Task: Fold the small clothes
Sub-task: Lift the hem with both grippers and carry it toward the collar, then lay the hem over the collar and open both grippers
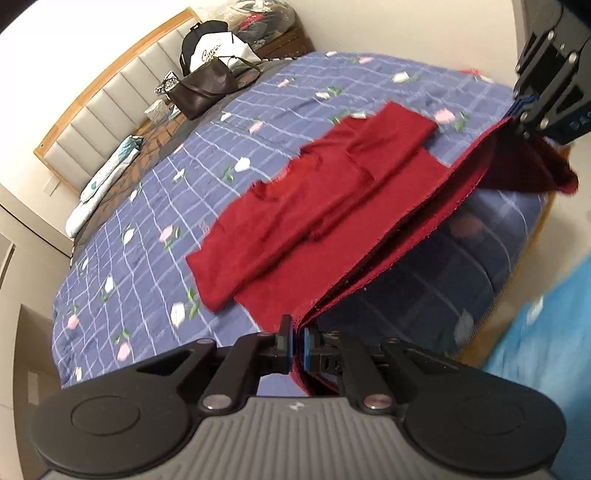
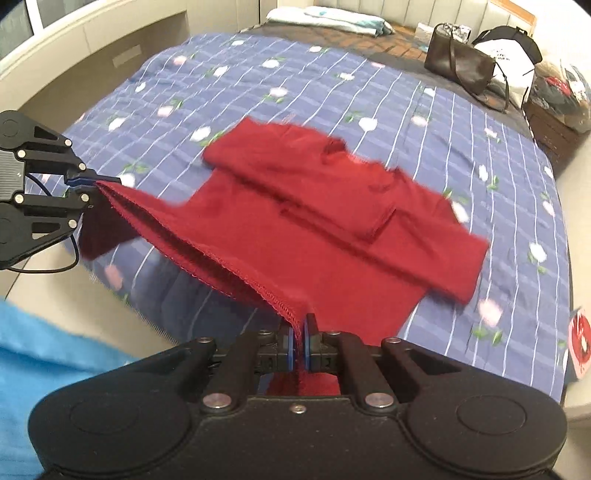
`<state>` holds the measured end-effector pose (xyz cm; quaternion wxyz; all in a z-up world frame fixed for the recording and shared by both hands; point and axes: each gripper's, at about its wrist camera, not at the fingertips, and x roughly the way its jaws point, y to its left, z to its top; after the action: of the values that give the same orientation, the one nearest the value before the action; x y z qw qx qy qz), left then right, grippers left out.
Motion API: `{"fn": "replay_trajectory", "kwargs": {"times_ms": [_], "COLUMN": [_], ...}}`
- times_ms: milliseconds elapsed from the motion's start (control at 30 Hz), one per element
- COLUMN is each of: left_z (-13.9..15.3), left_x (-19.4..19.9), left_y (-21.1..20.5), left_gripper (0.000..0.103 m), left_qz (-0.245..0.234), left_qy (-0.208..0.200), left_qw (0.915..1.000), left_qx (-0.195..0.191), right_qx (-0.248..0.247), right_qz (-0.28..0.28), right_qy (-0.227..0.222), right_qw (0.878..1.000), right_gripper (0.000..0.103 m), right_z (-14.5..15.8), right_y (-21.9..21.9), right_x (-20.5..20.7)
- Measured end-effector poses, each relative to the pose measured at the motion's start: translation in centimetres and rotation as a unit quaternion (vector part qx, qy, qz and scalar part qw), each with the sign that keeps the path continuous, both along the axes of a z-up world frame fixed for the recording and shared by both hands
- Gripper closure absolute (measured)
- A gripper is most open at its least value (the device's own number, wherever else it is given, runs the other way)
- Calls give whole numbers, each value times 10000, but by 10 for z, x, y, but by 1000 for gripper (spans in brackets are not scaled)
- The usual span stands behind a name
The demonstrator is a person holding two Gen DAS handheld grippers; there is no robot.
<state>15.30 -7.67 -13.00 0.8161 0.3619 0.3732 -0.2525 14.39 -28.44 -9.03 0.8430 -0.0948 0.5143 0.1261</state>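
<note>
A dark red long-sleeved top (image 1: 317, 206) (image 2: 314, 229) lies on the blue floral bedspread (image 1: 155, 229) (image 2: 332, 85) with both sleeves folded across its body. Its bottom hem is lifted off the bed and stretched taut between the two grippers. My left gripper (image 1: 299, 347) is shut on one hem corner; in the right wrist view it sits at the left edge (image 2: 92, 184). My right gripper (image 2: 300, 343) is shut on the other hem corner and shows at the upper right of the left wrist view (image 1: 524, 114).
A brown handbag (image 1: 203, 90) (image 2: 458, 68), a white paper bag (image 1: 221, 48) (image 2: 506, 62) and a folded pale cloth (image 1: 107, 173) (image 2: 328, 16) lie near the padded headboard (image 1: 110, 96). Something bright blue (image 1: 546, 332) (image 2: 44, 354) is close beside the bed's near edge.
</note>
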Motion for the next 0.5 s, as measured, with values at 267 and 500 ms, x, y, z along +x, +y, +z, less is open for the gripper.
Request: {"fn": "replay_trajectory", "kwargs": {"times_ms": [267, 500], "left_z": [27, 3], "left_x": [134, 264], "left_y": [-41, -74], "left_gripper": [98, 98], "left_qz": [231, 774], "left_qy": [140, 900], "left_qw": [9994, 9923], "left_qx": [-221, -350], "right_qx": [-6, 328], "right_qz": [228, 112], "right_qy": [-194, 397], "right_qw": [9996, 9986], "right_gripper": [98, 96], "right_z": [9, -30], "right_y": [-49, -85], "right_x": [134, 257]}}
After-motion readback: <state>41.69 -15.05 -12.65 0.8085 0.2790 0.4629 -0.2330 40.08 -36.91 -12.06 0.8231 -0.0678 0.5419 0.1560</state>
